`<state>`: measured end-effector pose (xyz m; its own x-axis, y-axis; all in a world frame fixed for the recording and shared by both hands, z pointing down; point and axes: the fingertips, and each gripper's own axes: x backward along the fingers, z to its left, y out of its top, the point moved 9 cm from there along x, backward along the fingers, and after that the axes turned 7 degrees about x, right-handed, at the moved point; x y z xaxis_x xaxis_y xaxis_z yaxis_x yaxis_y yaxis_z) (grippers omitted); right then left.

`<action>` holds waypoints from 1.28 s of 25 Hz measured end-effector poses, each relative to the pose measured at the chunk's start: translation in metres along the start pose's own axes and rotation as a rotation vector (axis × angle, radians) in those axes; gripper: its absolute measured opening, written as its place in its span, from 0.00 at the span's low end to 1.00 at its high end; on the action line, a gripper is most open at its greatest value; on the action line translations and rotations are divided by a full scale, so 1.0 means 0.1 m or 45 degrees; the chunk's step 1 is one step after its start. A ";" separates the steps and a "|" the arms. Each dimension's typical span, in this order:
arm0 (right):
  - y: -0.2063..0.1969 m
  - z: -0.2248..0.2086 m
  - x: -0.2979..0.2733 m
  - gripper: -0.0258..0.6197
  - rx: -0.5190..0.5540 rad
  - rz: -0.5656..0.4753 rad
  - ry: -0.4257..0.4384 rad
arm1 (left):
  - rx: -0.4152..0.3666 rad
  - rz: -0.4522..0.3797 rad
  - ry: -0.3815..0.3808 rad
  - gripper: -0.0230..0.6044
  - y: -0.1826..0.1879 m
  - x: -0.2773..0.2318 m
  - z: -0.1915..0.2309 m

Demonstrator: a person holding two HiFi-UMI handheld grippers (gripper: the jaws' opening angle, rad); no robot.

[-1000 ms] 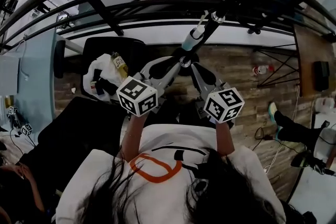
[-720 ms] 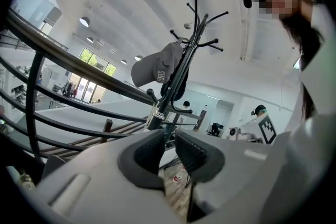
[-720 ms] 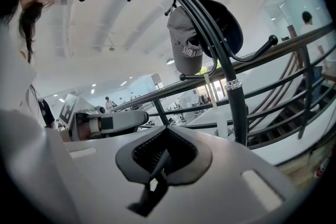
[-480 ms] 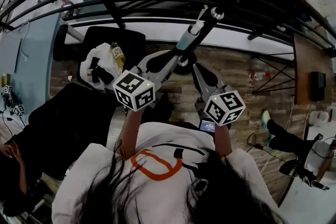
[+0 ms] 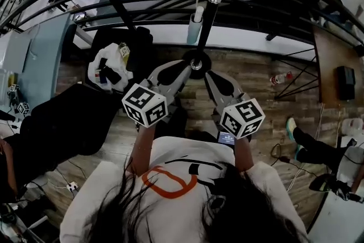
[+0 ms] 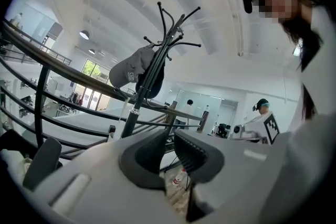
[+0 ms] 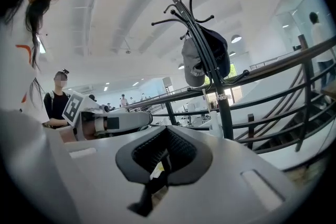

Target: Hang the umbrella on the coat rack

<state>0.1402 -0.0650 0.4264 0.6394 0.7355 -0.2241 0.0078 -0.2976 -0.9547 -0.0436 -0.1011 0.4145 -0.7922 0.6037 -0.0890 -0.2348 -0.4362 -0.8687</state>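
Note:
The coat rack (image 5: pixel 206 25) stands right in front of me, its round base (image 5: pixel 196 56) on the wood floor. A pale blue folded umbrella (image 5: pixel 194 24) hangs beside the pole by a thin strap, touching neither gripper. It shows as a thin pale strip (image 6: pixel 123 113) in the left gripper view and again beside the pole (image 7: pixel 212 119) in the right one. A grey cap (image 6: pixel 128 68) and a dark bag (image 6: pixel 149 81) hang higher up. My left gripper (image 5: pixel 192 67) and right gripper (image 5: pixel 209 74) point at the base, both shut and empty.
A curved black railing (image 5: pixel 131 0) runs behind the rack. A black chair holding a white bag (image 5: pixel 111 65) stands at the left, with a dark bench (image 5: pixel 62 128) nearer me. A bottle (image 5: pixel 278 77) lies on the floor at the right, near another person's shoe (image 5: pixel 293 122).
The head view has tilted, so the rack pole now runs more upright. The umbrella hangs farther from the gripper tips than a second ago. Both grippers have stayed shut and empty.

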 end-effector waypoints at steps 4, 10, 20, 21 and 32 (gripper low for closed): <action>-0.06 0.12 0.34 0.05 -0.004 0.000 0.021 | 0.002 0.014 0.013 0.11 -0.17 0.13 -0.37; -0.29 0.27 0.79 0.05 0.003 -0.018 0.066 | -0.024 0.011 0.052 0.10 -0.50 0.31 -0.81; -0.50 0.52 1.25 0.05 -0.002 -0.055 0.081 | -0.058 0.043 0.040 0.10 -0.82 0.55 -1.35; -0.51 0.53 1.26 0.05 0.000 -0.056 0.081 | -0.058 0.043 0.038 0.10 -0.83 0.56 -1.36; -0.50 0.82 1.21 0.05 -0.006 -0.064 -0.002 | -0.074 0.076 -0.035 0.10 -0.78 0.82 -1.33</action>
<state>0.1543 0.0891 0.4306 0.6370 0.7506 -0.1758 0.0438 -0.2629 -0.9638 -0.0151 0.0717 0.4103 -0.8191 0.5590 -0.1291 -0.1542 -0.4313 -0.8890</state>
